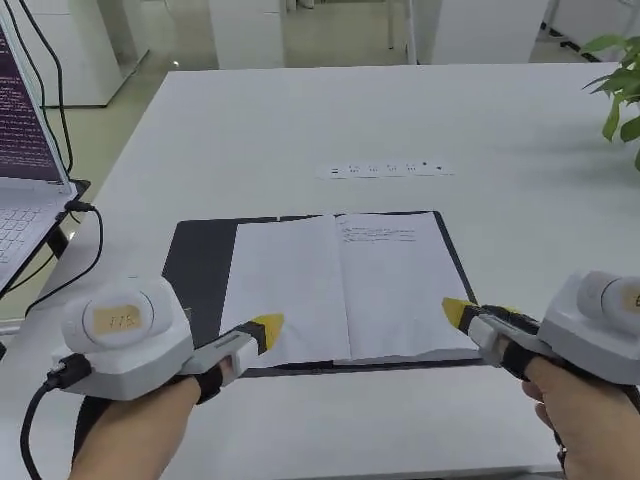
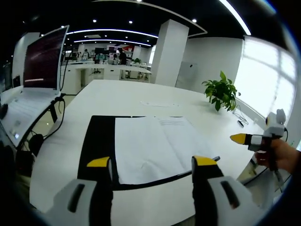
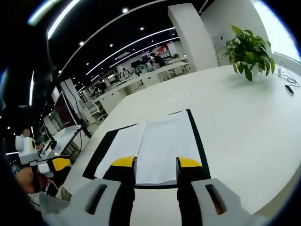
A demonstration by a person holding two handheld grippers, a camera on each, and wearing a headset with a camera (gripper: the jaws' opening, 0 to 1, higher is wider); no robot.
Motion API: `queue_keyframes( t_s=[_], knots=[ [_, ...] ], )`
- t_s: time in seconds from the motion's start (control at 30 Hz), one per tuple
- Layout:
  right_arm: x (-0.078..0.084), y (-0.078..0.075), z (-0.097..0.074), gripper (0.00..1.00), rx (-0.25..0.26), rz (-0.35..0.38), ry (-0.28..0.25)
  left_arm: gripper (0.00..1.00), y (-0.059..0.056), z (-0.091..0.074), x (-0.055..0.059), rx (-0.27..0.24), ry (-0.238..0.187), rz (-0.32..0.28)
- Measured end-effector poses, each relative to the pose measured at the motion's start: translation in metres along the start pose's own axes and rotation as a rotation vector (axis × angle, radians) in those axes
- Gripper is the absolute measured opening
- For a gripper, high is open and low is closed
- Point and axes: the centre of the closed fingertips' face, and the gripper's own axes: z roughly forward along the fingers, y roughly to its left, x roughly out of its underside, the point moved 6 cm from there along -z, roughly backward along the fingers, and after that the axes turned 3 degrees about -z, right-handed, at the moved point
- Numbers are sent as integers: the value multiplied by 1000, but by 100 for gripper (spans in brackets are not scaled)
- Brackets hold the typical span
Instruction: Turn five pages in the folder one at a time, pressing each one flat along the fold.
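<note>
Jaws of the left gripper (image 1: 266,327) gape wide and empty at lower left of the head view, those of the right gripper (image 1: 460,311) narrower yet parted at lower right, with the open folder (image 1: 198,262) flat between them at centre.

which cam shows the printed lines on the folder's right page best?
Head view: it looks down on the open folder, so the printed lines sit unobstructed at the top of the right page, though too small to read. Both gripper views see the page at a shallow angle; there the lines are a faint grey smudge.
</note>
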Motion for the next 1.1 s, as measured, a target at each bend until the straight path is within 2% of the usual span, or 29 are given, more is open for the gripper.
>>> queue_keyframes(
  t_s=[0.13,0.23,0.43,0.5,0.6,0.67,0.87,1.1],
  knots=[
    [-3,-2,-3,41,19,-45,0,73,-2,-7,-5,2,-17,1],
    [-6,-2,-7,49,35,-114,2,80,-1,-12,-8,1,-33,14],
    [-14,2,-14,65,13,-183,-34,95,-6,-20,-12,8,-40,34],
    [-16,4,-15,73,5,-198,-50,99,-7,-21,-13,9,-50,28],
    [-18,6,-16,89,-15,-232,-79,99,-7,-24,-14,9,-53,19],
    [-19,8,-18,98,-29,-253,-96,99,-7,-25,-13,11,-48,38],
    [-20,6,-26,100,-27,-269,-108,99,-1,-30,-15,-8,-42,56],
    [-16,2,-32,100,-18,-268,-94,99,15,-36,-17,-44,-44,55]
  ],
)
